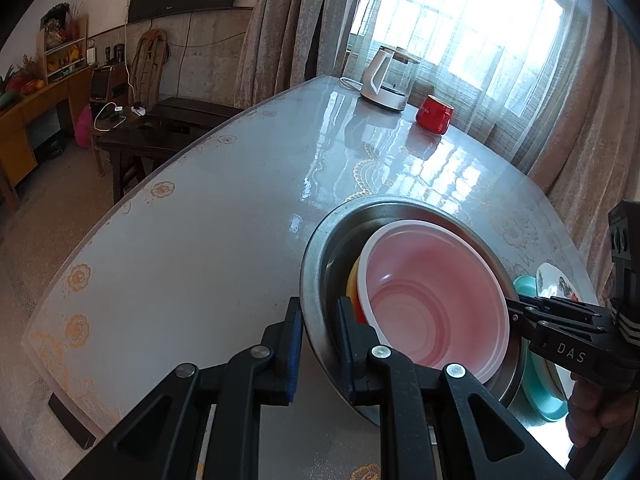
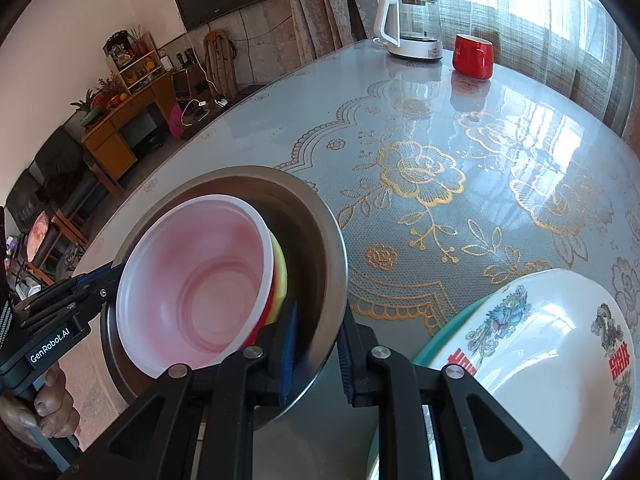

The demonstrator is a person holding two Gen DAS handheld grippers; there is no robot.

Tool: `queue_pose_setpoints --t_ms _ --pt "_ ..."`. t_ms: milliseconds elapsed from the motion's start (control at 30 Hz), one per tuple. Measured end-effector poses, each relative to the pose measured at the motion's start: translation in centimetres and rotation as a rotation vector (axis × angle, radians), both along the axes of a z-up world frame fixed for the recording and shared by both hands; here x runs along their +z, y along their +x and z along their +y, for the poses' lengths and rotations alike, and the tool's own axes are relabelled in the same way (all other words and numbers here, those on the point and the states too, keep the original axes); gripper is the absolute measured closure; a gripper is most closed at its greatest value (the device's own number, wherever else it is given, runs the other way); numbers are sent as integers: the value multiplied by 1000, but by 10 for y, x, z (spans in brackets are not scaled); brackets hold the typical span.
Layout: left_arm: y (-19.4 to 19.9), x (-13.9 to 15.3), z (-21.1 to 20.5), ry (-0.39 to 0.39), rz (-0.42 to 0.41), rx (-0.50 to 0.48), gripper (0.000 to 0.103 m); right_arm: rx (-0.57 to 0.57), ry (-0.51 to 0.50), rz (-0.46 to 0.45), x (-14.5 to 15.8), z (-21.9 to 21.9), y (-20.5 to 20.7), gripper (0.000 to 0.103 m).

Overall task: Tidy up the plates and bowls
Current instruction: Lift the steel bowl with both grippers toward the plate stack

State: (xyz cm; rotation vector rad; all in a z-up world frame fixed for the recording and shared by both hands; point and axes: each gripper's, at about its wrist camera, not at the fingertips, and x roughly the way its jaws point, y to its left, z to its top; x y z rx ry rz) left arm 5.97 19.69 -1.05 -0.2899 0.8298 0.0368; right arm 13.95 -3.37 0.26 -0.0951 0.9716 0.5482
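Observation:
A steel basin (image 1: 320, 240) (image 2: 320, 248) holds a nested stack of bowls: a pink-white bowl (image 1: 432, 300) (image 2: 208, 276) on top of red and yellow ones (image 2: 280, 272). The basin is tilted and held above the table. My left gripper (image 1: 318, 344) is shut on the basin's near rim, one finger inside and one outside. My right gripper (image 2: 316, 344) is shut on the opposite rim the same way. Each gripper shows in the other's view, the right (image 1: 560, 320) and the left (image 2: 68, 300).
A white decorated plate (image 2: 552, 340) lies on a teal plate (image 1: 544, 396) at the table's right. A glass kettle (image 1: 390, 76) (image 2: 416, 26) and a red mug (image 1: 434, 114) (image 2: 472, 56) stand at the far edge. The table (image 2: 420, 184) has a floral cover.

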Motion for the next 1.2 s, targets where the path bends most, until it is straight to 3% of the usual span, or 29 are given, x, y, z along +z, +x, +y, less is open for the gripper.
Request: queue_pose_setpoints --t_ms 700,1200 --pt "-17 -2 10 -72 19 43 88 9 38 8 6 -1 -7 83" --pt "-21 -2 7 -55 0 49 89 5 8 9 0 4 -10 83"
